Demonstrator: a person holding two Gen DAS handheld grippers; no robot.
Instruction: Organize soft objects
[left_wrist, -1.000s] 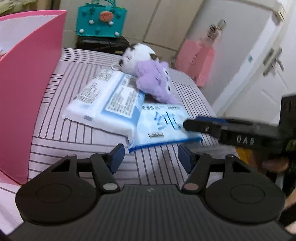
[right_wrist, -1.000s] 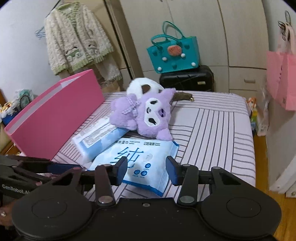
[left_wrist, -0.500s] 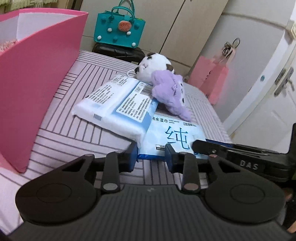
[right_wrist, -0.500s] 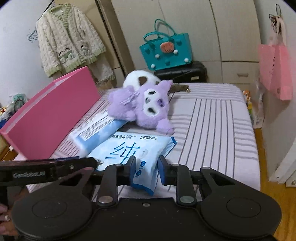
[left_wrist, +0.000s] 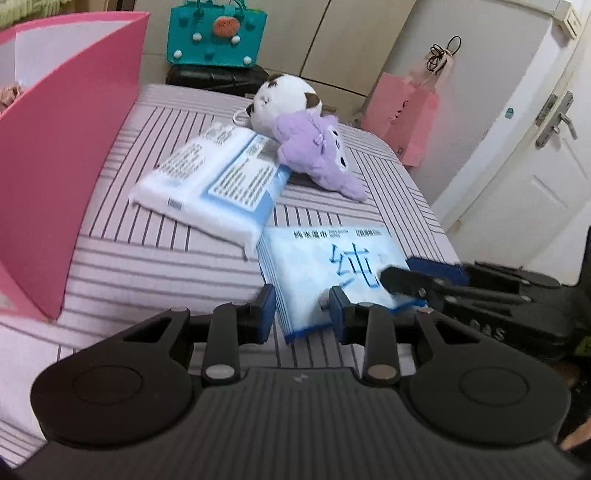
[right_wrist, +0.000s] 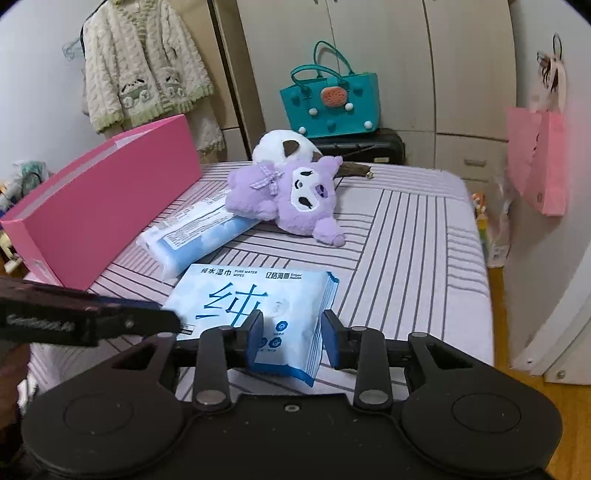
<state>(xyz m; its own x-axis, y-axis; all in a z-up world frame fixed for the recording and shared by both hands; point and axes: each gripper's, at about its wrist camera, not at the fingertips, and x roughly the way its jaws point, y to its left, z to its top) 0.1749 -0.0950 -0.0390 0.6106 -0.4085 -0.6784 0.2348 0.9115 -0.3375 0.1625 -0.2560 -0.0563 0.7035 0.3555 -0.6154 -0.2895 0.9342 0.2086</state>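
Wet wipes pack (left_wrist: 325, 266) pulled clear of larger pack (left_wrist: 218, 184), left claw (left_wrist: 302, 314) clenched on its near corner, right claw (right_wrist: 291, 338) just reopened, loosely straddling it, striped bed (right_wrist: 417, 258) bare rightward, pink box (right_wrist: 103, 206) walls left.

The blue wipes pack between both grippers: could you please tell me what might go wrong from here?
1. The left gripper, whose jaws have just been closing, pinches only a near corner of the wipes pack; the soft pack may sag or slip out.
2. The right gripper has jaws that have just been opening around the same pack, so it may lose its share.
3. Both grippers crowd one end and could collide.
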